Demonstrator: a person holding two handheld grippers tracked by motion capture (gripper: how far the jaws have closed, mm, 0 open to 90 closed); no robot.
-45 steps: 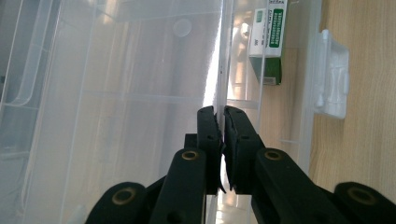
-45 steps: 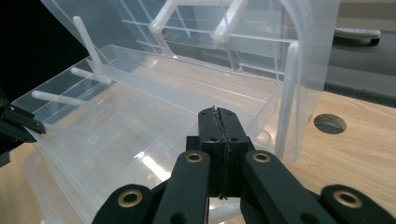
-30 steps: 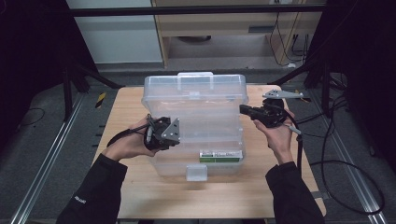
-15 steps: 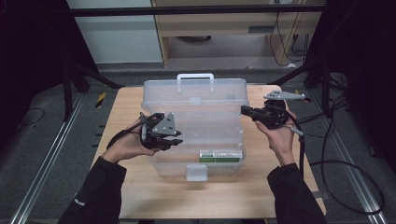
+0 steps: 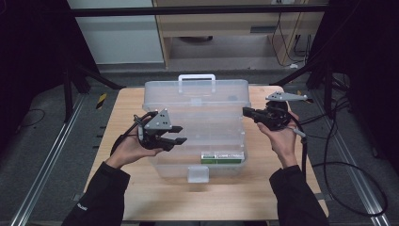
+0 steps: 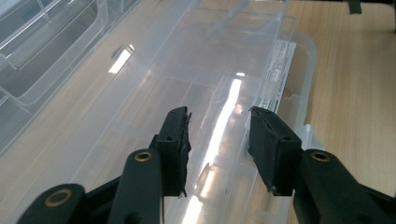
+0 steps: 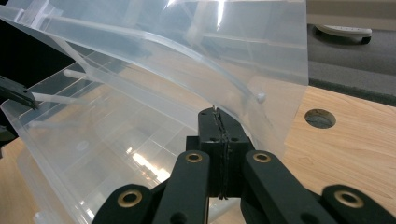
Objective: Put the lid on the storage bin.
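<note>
Wooden surface [image 5: 141, 197]: clear storage box [image 5: 197, 155], lid [image 5: 197, 96] raised. Right gripper [image 7: 214, 112] clamped on lid edge; lift steadily. Left gripper [image 6: 219, 135], jaws apart: brace the base.

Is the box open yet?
Partly. The lid is lifted and tilted up from the box. The right hand-held gripper is shut at the lid's edge; the left hand-held gripper hovers open over the box. Swinging the lid fully open is left.
</note>
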